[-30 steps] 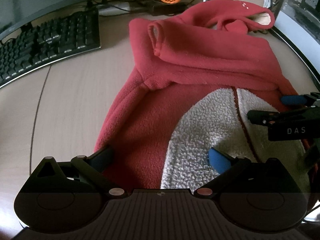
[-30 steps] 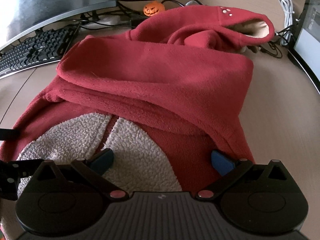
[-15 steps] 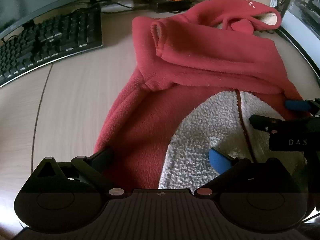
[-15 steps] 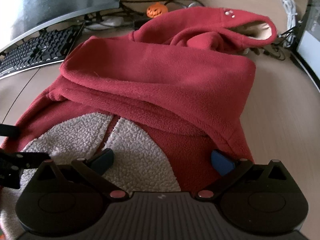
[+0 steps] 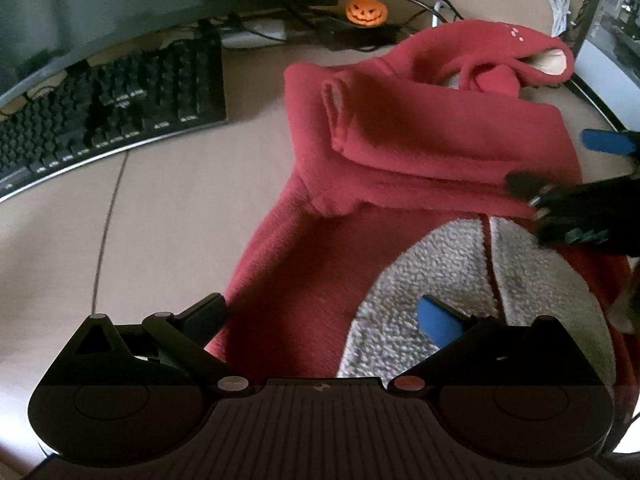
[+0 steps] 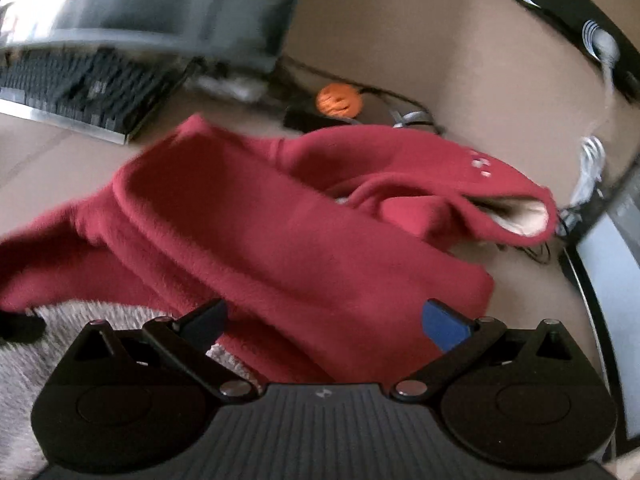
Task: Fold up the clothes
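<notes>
Red fleece hoodie [image 5: 420, 148] with white pile belly lies mid-bench, sleeves folded across chest. Left gripper [image 5: 320, 316] and right gripper [image 6: 324, 320] both spread, empty. Right gripper has lifted, tilted since earlier.

red fleece garment [image 5: 420, 160], cream panel [image 5: 452, 276], orange pumpkin [image 5: 366, 11]

The right gripper [image 6: 322, 320] now sits farther forward over the red fleece hooded garment's [image 5: 420, 152] folded sleeves, tilted, its view blurred; the left gripper [image 5: 320, 316] sits slightly higher.
</notes>
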Demonstrator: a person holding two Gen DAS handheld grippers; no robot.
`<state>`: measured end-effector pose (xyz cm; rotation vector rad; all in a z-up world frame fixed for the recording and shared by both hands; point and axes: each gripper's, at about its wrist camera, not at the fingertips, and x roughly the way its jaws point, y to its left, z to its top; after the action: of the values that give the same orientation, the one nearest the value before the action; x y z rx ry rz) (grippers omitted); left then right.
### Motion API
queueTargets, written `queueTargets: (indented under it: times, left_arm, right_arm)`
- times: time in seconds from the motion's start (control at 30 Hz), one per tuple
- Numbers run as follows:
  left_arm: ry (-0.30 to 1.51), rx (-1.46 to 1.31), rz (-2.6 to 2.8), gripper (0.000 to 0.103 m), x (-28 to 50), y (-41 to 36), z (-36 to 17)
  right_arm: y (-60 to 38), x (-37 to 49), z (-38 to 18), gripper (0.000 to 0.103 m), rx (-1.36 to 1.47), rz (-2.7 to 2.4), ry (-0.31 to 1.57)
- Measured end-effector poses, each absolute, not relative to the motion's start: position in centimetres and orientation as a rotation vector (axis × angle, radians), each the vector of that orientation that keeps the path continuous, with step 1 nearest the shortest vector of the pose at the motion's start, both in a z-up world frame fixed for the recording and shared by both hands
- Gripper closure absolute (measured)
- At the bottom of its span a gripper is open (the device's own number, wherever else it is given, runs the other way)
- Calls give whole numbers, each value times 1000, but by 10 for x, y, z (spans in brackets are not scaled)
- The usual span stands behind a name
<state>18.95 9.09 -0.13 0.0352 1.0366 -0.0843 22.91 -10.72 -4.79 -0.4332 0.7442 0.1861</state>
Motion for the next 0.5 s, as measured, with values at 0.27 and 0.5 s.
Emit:
queueTargets:
  times: [0.27, 0.5]
  left_arm:
    - [1026, 41, -69, 0, 191, 99, 1]
    - [984, 127, -98, 0, 194, 89, 5]
  right_arm:
    - [-106, 240, -48, 0, -531, 34, 620]
    - [-221, 234, -15, 0, -225, -463, 579]
